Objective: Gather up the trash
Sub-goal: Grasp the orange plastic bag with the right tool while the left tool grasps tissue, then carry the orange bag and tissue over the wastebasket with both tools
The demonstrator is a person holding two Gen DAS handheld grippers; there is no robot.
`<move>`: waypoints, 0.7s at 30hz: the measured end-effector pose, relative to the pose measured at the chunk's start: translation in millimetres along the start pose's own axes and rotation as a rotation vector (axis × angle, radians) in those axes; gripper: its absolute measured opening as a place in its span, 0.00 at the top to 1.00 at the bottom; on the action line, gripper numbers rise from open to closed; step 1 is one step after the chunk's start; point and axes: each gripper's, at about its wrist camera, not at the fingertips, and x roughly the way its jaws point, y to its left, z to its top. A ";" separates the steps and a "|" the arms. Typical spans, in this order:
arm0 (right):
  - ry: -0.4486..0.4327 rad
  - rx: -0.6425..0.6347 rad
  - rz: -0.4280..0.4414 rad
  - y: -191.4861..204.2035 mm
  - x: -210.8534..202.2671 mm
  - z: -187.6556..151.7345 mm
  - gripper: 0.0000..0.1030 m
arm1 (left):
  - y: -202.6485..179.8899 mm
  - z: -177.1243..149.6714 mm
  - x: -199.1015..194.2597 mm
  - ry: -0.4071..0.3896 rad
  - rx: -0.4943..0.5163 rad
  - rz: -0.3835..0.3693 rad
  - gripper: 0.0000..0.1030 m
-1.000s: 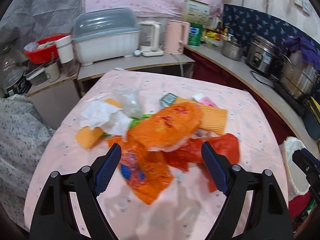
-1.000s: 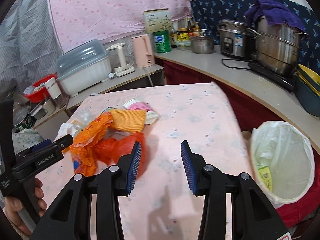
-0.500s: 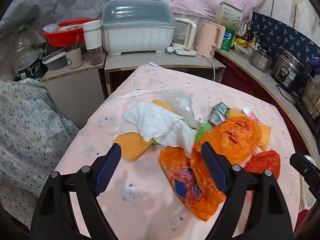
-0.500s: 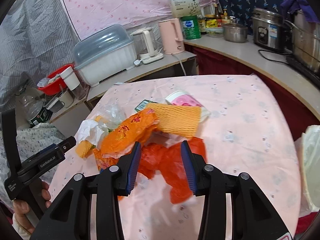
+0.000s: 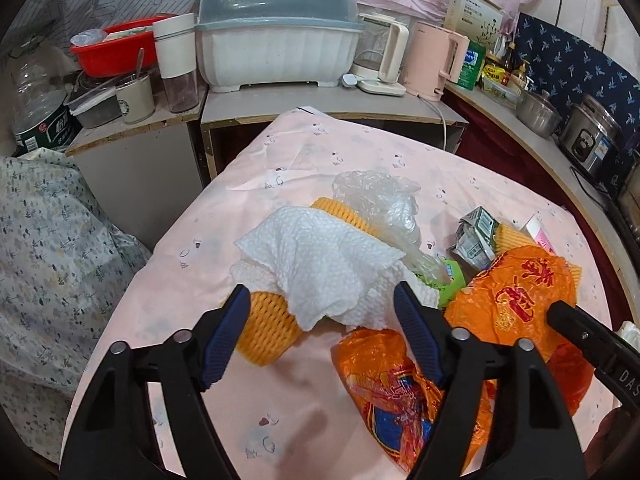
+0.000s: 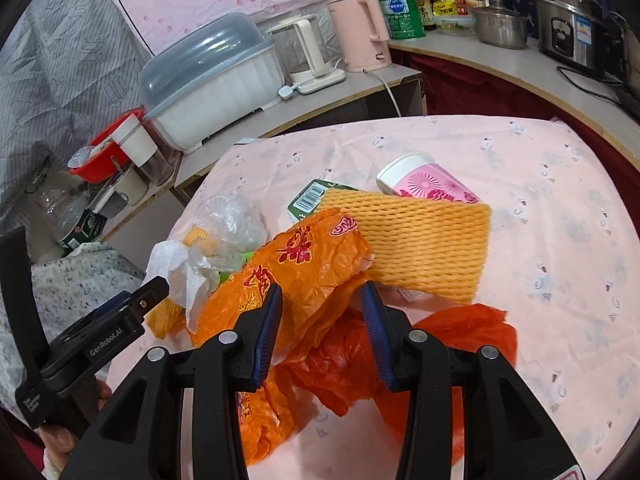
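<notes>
the left gripper [image 5: 322, 334] has its jaws closing. the white paper towel [image 5: 316, 264] and the yellow foam net [image 5: 266, 334] under it sit between them in the middle of the frame, but the pads do not press on them yet. the right gripper [image 6: 322, 330] is spread part way, low in the middle of its view, over the orange plastic bag [image 6: 304, 268], and pinches nothing.

the trash lies in a heap on the pink tablecloth [image 6: 540, 240]: a red bag [image 6: 460, 332] at the lower right, a flat yellow foam sheet [image 6: 424, 240], a pink paper cup [image 6: 428, 184] lying on its side above it, a clear plastic bag [image 5: 380, 200], and a crushed small carton [image 5: 476, 236] at the right.

what could go wrong: the towel is soft and loose, so the jaws may grab only a corner and it may slip out. the net could come up too and drop off. the two grippers are near each other and may bump.

containers: the cup's inside is hidden. the red bowl [image 5: 116, 52] at the upper left holds some small things i cannot make out. no trash bin shows in either view.
</notes>
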 end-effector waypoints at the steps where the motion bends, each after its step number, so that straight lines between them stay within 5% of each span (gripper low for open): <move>1: 0.005 0.000 0.001 0.6 3.2 0.2 0.61 | -0.8 0.0 3.0 0.006 0.003 -0.002 0.42; 4: 0.018 -0.001 0.012 2.2 11.4 -0.5 0.61 | -2.5 -0.2 9.2 0.020 0.009 -0.019 0.63; 8: 0.013 -0.010 0.032 6.1 12.5 -1.7 0.77 | -6.0 -1.2 9.8 0.029 0.021 -0.046 0.93; 21: -0.122 -0.025 0.038 1.8 -45.5 6.5 0.88 | -24.9 4.5 -45.3 -0.074 0.046 -0.094 0.98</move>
